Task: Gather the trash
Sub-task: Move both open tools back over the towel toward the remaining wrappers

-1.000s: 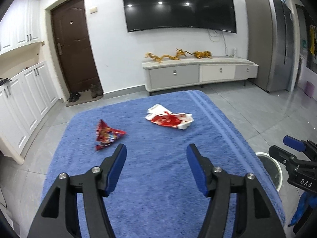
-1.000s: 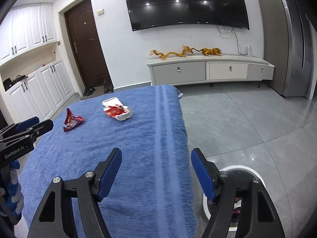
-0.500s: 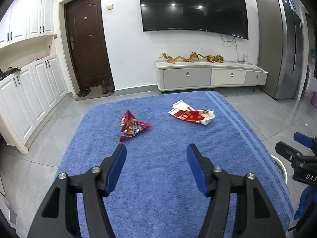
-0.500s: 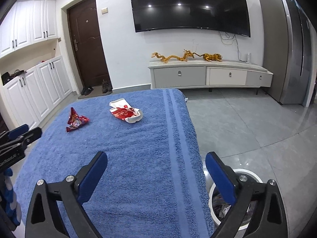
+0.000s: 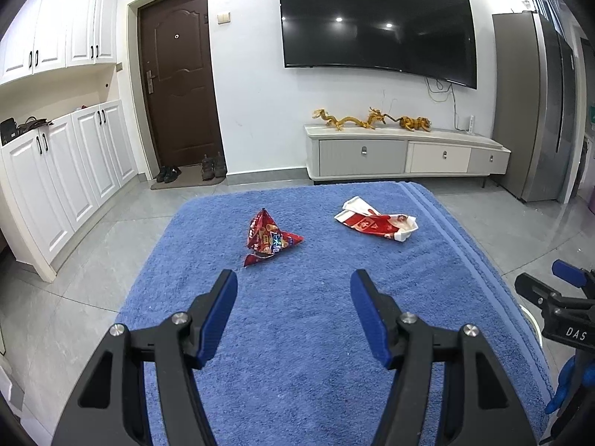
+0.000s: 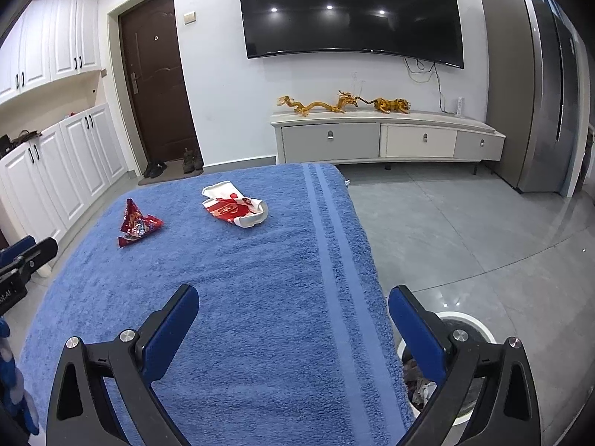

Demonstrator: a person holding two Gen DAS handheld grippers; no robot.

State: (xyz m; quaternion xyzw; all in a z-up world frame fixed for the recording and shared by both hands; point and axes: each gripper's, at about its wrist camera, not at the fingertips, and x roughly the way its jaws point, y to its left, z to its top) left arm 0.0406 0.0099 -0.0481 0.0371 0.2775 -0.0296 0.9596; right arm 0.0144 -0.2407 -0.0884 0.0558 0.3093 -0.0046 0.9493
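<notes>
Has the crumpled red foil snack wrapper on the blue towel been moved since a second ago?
No. The crumpled red foil snack wrapper keeps its spot beside the red-and-white wrapper and the towel's stripes; only the cameras shifted.

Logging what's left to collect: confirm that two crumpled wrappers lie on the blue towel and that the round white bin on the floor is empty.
Not quite. Two crumpled wrappers, the red foil one and the red-and-white one, do lie on the blue towel, but the round white bin on the floor is not empty: the right wrist view shows crumpled trash inside it.
</notes>
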